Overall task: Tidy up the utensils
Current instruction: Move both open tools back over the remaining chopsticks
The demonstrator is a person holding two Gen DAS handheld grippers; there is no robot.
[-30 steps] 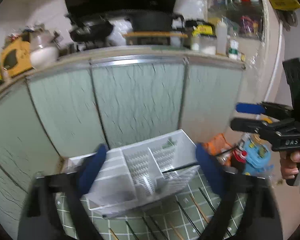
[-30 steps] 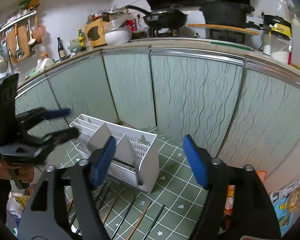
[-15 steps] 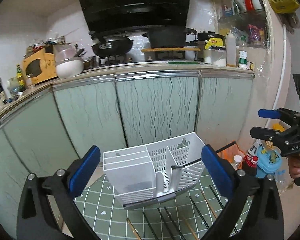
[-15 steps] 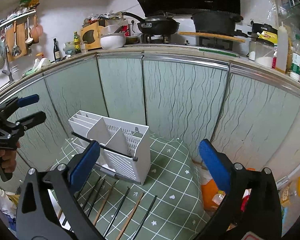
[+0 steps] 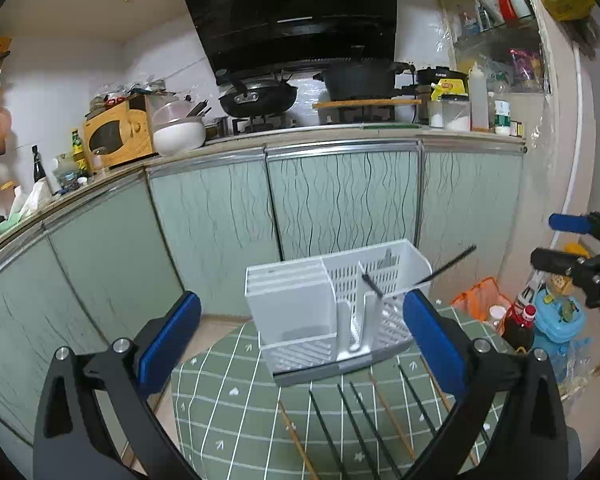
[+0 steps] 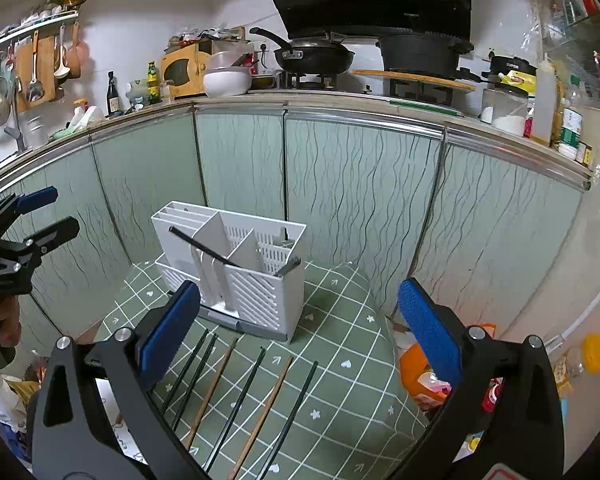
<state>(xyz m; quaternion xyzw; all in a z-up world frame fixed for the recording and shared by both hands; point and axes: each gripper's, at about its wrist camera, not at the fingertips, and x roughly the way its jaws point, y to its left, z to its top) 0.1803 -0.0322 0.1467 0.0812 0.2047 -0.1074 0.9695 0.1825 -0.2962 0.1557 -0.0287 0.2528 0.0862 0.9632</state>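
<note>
A white slotted utensil holder [image 5: 332,300] stands on a green checked mat [image 5: 236,412]; it also shows in the right wrist view [image 6: 240,272]. One black chopstick [image 5: 444,266] lies slanted across its top rim [image 6: 204,248]. Several black and wooden chopsticks [image 6: 240,396] lie in a row on the mat in front of it [image 5: 364,428]. My left gripper [image 5: 300,344] is open and empty, held back from the holder. My right gripper [image 6: 300,340] is open and empty above the loose chopsticks.
Green cabinet doors [image 6: 340,200] stand close behind the holder. Bottles and an orange bag [image 5: 520,316] crowd the floor to the right of the mat. The counter above carries a wok [image 6: 312,56], pots and jars.
Both grippers have drawn back and tilted up, so the holder looks smaller and upright. The black chopstick lying across the holder has shifted to a steeper slant.
</note>
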